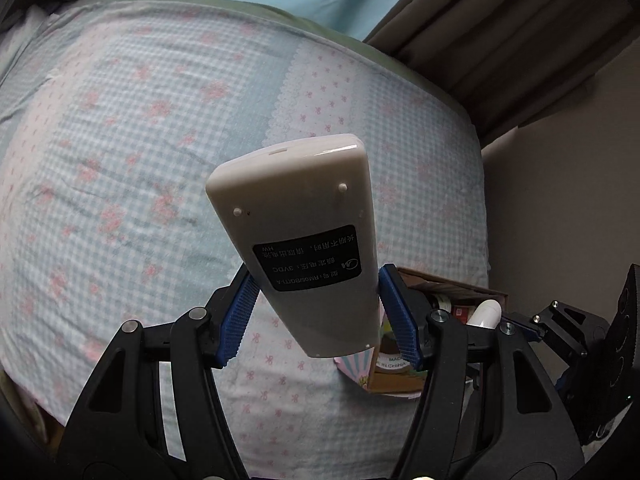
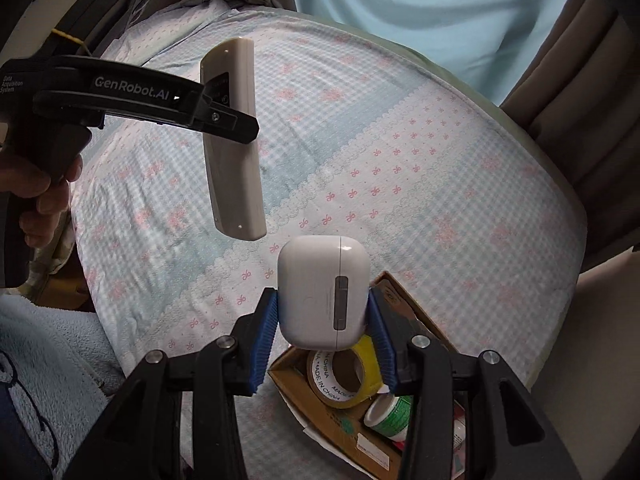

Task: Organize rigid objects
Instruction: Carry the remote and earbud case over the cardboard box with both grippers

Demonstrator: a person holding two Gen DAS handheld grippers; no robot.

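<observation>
My left gripper (image 1: 316, 304) is shut on a beige remote control (image 1: 304, 236), back side up with a black label, held in the air above the bed. The remote also shows in the right wrist view (image 2: 234, 148), clamped by the left gripper's fingers (image 2: 224, 118). My right gripper (image 2: 322, 332) is shut on a white rounded earbud case (image 2: 322, 292), held just above an open cardboard box (image 2: 404, 312) at the bed's near edge. The box holds a yellow tape roll (image 2: 360, 384) and a green-and-white container (image 2: 394, 410).
The bed (image 2: 400, 160) has a blue checked sheet with pink bows. Brown curtains (image 1: 500, 28) hang at the right, a wall (image 1: 568, 184) beside them. A person in a light blue shirt (image 2: 420, 8) stands beyond the bed. A fluffy blue towel (image 2: 44, 360) lies at lower left.
</observation>
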